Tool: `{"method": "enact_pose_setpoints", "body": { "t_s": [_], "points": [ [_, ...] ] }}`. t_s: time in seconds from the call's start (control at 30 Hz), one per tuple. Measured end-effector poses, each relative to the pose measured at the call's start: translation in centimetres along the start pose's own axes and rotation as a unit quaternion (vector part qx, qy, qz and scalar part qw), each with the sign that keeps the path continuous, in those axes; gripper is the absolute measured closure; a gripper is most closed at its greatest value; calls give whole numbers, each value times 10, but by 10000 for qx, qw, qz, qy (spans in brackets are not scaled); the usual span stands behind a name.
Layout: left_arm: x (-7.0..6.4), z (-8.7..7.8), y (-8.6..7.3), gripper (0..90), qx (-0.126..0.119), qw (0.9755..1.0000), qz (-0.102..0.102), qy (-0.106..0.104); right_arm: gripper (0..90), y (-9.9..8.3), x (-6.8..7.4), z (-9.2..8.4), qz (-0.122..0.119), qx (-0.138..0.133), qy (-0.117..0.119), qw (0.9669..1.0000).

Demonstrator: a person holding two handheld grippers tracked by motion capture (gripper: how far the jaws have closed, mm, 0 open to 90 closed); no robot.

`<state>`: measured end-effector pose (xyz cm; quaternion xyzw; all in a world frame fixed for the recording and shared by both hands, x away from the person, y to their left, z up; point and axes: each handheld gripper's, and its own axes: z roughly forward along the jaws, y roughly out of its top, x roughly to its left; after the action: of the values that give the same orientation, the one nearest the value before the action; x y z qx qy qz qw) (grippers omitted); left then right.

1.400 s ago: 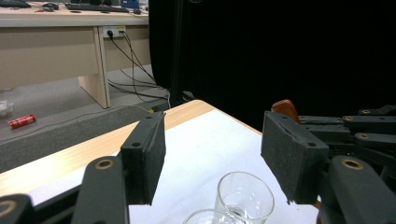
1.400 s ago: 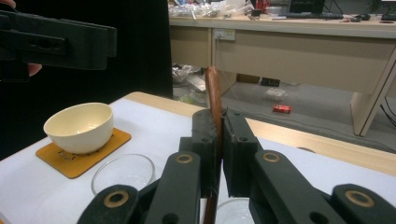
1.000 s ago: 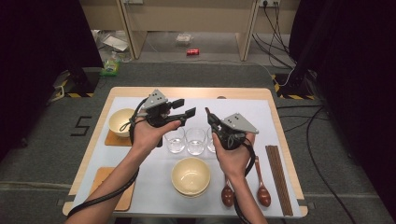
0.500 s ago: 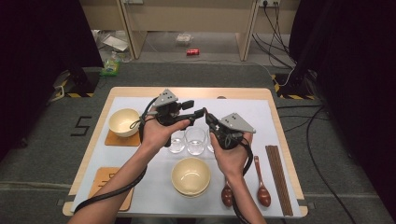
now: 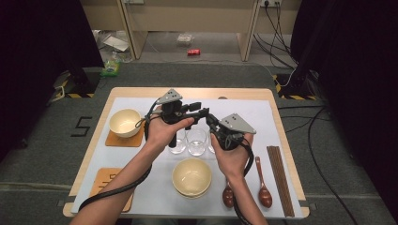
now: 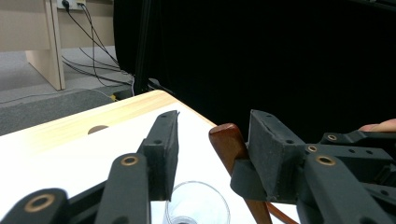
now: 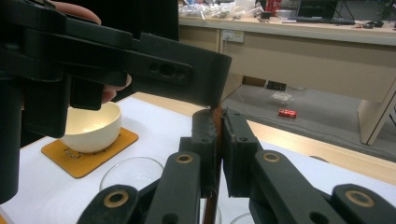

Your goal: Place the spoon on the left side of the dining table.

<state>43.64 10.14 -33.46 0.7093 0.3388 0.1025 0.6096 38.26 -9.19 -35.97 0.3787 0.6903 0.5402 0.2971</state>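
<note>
white table (image 5: 141, 187), right gripper (image 7: 218, 122) clamping wooden spoon (image 6: 229, 142), left gripper (image 6: 212, 149) jaws closing around it

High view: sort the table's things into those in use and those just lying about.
In use: brown wooden spoon, clamped in right gripper; left gripper, jaws have just been closing around it.
Lying about: two cream bowls, three clear glasses, two orange coasters, two wooden spoons, dark wooden chopsticks.

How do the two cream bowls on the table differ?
The far bowl sits on an orange coaster at the table's left; the near bowl rests straight on the white mat, centre front, by the spoons. The far bowl looks smaller from above. Both are cream, upright and empty.
</note>
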Motion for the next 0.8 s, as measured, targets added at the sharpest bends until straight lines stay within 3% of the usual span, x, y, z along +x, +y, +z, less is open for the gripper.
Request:
{"method": "enact_pose_setpoints", "body": {
  "t_s": [0.3, 0.8],
  "points": [
    [2, 1, 0, 589, -23, 9997, -226, -107, 845, 0, 1, 0, -24, -14, -1, 10000],
    [-3, 2, 0, 698, -86, 9991, -342, -242, 845, 3, 2, -1, -93, -81, -25, 9999]
  ]
}}
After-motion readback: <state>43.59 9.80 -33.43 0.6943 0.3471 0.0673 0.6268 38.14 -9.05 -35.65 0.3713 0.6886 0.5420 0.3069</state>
